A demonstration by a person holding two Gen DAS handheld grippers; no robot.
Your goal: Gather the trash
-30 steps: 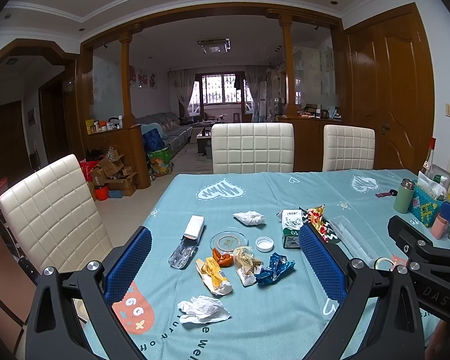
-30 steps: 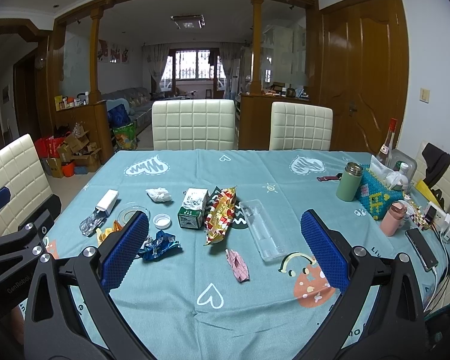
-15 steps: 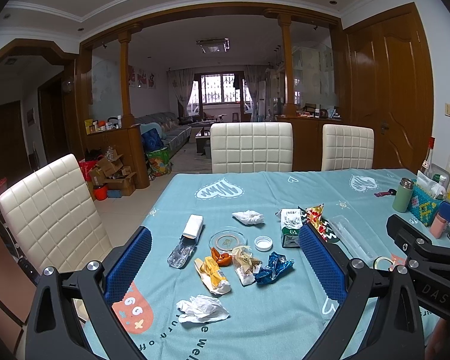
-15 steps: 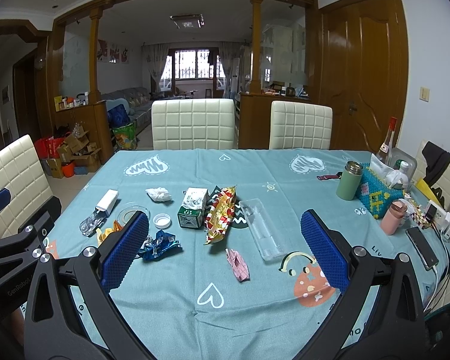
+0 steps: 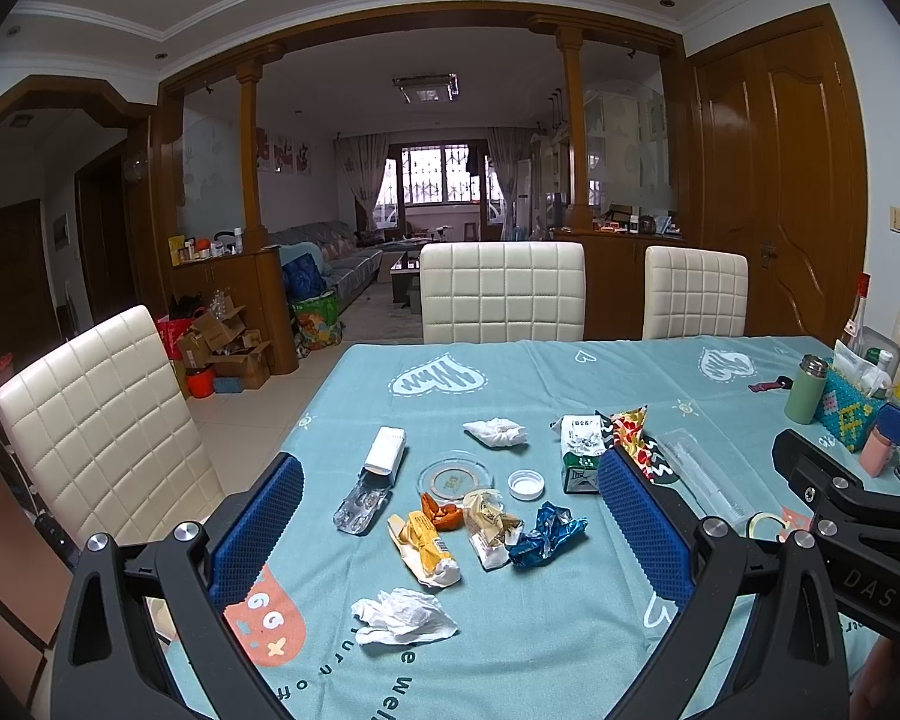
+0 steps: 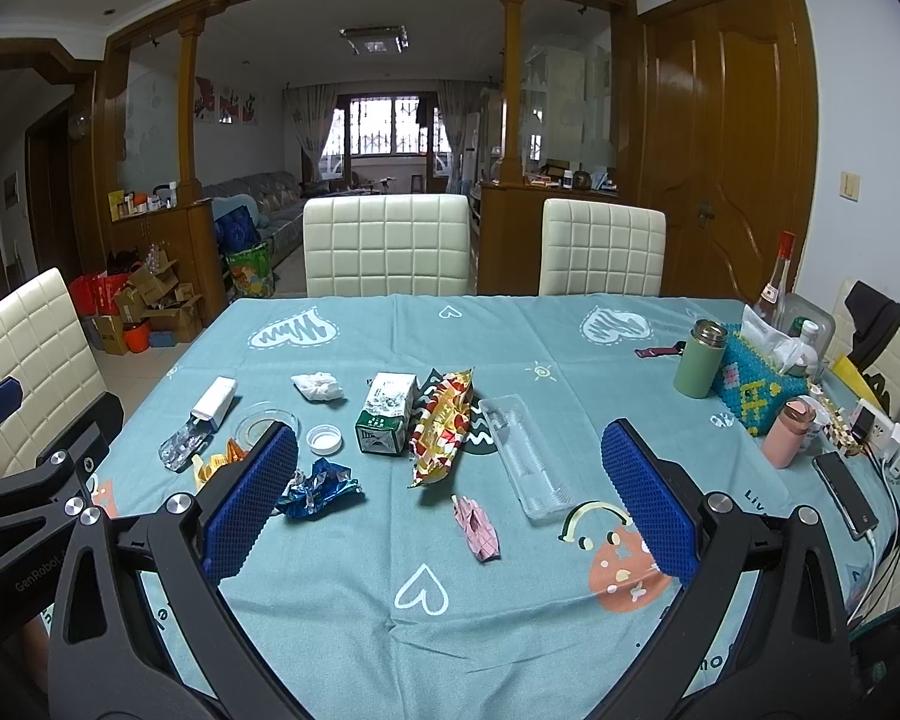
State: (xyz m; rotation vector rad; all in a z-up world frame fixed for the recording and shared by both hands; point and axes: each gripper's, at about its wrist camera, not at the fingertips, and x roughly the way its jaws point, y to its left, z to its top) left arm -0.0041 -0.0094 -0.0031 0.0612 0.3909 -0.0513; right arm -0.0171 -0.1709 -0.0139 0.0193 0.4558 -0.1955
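Trash lies scattered on the teal tablecloth (image 5: 510, 648). A crumpled white tissue (image 5: 402, 615), a yellow wrapper (image 5: 423, 546), a beige wrapper (image 5: 489, 525) and a blue foil wrapper (image 5: 543, 534) sit between the wide-apart fingers of my left gripper (image 5: 450, 516), which is open and holds nothing. My right gripper (image 6: 447, 480) is open too, above a pink wrapper (image 6: 479, 528), a red-yellow snack bag (image 6: 441, 426), a green-white carton (image 6: 387, 414) and a clear plastic tray (image 6: 528, 456). Blue foil (image 6: 315, 489) lies by its left finger.
A green flask (image 6: 699, 360), tissue box (image 6: 762, 384), pink bottle (image 6: 786, 432), phone (image 6: 846, 495) and power strip stand along the table's right edge. White padded chairs (image 6: 387, 243) ring the table. A glass coaster (image 5: 453, 480) and white cap (image 5: 525, 485) lie mid-table.
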